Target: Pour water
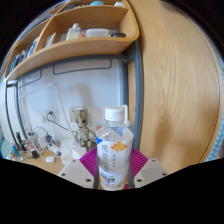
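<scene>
A clear plastic water bottle (pixel 114 150) with a white cap and a white-and-orange label stands upright between my fingers. My gripper (pixel 113 168) is shut on the bottle, with the magenta pads (pixel 89 162) pressing its label from both sides. The bottle's base is hidden below the fingers. No cup or other vessel for the water shows clearly.
A wooden shelf (pixel 70 45) with boxes and small items hangs above. A wooden panel (pixel 175 90) rises to the right. Behind the bottle, the white wall has a socket (pixel 78 117) and cables; small bottles and clutter (pixel 30 148) stand on the desk at left.
</scene>
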Demonstrator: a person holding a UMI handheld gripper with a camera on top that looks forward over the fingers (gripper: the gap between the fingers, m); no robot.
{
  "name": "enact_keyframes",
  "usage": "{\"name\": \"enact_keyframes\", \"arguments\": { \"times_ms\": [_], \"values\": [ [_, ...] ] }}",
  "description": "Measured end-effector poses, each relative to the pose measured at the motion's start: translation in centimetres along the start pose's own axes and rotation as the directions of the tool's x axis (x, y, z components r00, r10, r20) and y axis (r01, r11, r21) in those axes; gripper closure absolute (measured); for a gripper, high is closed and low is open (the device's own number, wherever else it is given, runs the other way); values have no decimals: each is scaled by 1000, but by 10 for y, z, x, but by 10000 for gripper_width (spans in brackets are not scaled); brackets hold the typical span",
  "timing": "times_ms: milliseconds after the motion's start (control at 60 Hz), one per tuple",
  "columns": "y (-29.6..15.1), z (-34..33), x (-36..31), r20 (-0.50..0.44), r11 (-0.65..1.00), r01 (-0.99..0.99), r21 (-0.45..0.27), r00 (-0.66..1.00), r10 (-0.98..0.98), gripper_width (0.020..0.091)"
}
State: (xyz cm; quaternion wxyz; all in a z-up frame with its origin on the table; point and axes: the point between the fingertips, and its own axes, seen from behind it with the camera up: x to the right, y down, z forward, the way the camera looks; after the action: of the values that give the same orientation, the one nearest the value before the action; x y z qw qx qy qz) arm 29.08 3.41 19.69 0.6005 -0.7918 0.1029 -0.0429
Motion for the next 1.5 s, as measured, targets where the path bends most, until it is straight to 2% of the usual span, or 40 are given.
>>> {"name": "enact_keyframes", "arguments": {
  "times_ms": [167, 433, 450, 467, 483, 667, 717, 800, 867, 1033, 1200, 1500],
  "values": [
    [42, 22, 15, -18, 998, 47, -44, 999, -47, 701],
    [86, 44, 15, -1, 991, 121, -54, 993, -121, 680],
    [91, 45, 15, 1, 991, 125, -53, 992, -125, 617],
    [90, 43, 16, 1, 990, 129, -46, 992, -130, 661],
    [86, 42, 15, 1, 991, 130, -23, 992, -130, 660],
    [93, 34, 23, -22, 995, 97, -1, 995, -97, 560],
    [99, 31, 25, -24, 992, 120, -24, 992, -121, 528],
    [112, 24, 23, 7, 985, 154, -74, 988, -154, 418],
    [123, 10, 22, 25, 979, 166, -120, 986, -165, 362],
    [147, -48, 42, -3, 954, 153, -257, 987, -159, 359],
    [128, -101, 46, -3, 947, 113, -300, 993, -119, 360],
    [82, -146, 37, 7, 959, 77, -273, 997, -79, 358]
  ]
}}
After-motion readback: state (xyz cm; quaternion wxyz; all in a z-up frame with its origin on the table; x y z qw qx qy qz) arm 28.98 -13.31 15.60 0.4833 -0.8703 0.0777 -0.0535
